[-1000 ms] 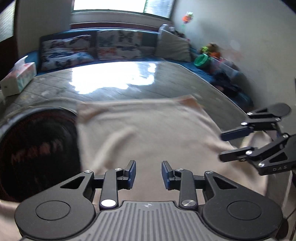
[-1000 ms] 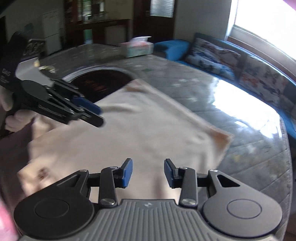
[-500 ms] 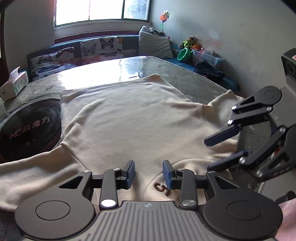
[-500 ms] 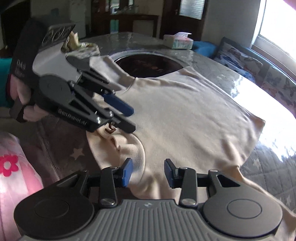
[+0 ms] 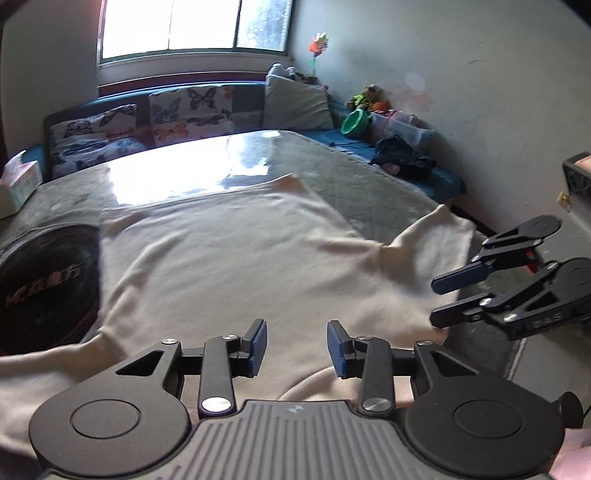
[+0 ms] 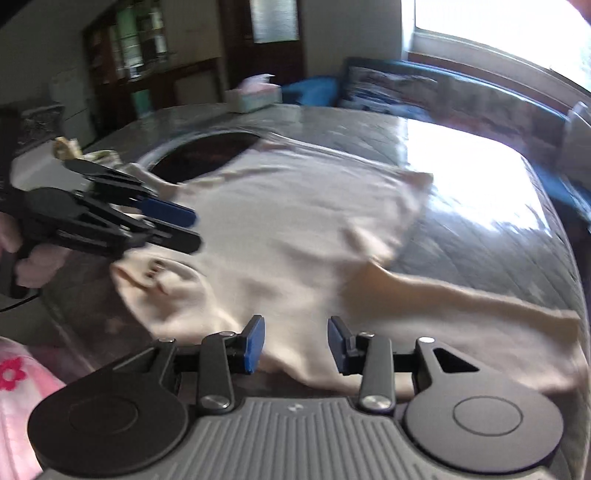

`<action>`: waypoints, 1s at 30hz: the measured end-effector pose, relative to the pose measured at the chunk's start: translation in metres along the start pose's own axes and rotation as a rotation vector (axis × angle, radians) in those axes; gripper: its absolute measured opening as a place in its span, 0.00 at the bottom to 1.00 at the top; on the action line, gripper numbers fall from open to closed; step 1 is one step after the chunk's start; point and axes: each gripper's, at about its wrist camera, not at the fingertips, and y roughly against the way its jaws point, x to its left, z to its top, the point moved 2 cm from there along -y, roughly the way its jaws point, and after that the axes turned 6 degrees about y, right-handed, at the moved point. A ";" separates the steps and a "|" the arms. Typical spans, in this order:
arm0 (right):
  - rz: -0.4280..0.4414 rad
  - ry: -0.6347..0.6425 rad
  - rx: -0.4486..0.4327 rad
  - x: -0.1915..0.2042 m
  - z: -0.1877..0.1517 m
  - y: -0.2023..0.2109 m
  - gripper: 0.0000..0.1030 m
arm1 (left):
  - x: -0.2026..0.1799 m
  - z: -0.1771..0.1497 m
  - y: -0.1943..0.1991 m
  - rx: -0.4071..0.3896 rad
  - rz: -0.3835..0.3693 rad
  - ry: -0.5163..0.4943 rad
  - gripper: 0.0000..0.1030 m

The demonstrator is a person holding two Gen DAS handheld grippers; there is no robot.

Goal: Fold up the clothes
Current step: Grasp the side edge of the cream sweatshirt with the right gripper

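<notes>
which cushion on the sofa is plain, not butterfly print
The grey cushion at the right end of the sofa, nearest the corner. The two to its left carry butterfly prints; this one has none.

Long-sleeved top [image 5: 236, 258] spread flat on table [image 5: 369, 192], hem far, neck opening near. Round inset plate [image 5: 44, 288] in table at left, partly under top's left edge. One sleeve reaches left near edge, other reaches right edge. Tissue box [image 5: 18, 188] on table, far left. Sofa [image 5: 184, 114] with cushions behind table, under window [image 5: 192, 26]. Left gripper [image 5: 295, 345] above near part of top; right gripper [image 5: 448, 299] above right sleeve.
</notes>
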 end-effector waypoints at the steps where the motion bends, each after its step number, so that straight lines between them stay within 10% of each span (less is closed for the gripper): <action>1: -0.014 -0.015 0.010 -0.005 -0.004 0.000 0.36 | -0.004 0.001 -0.003 0.001 -0.010 -0.008 0.38; 17: -0.429 -0.340 -0.025 -0.143 -0.056 0.034 0.37 | -0.047 0.009 -0.033 0.031 -0.087 -0.049 0.38; 30: -0.485 -0.439 -0.061 -0.175 -0.068 0.030 0.39 | -0.058 0.014 -0.042 0.037 -0.095 -0.055 0.41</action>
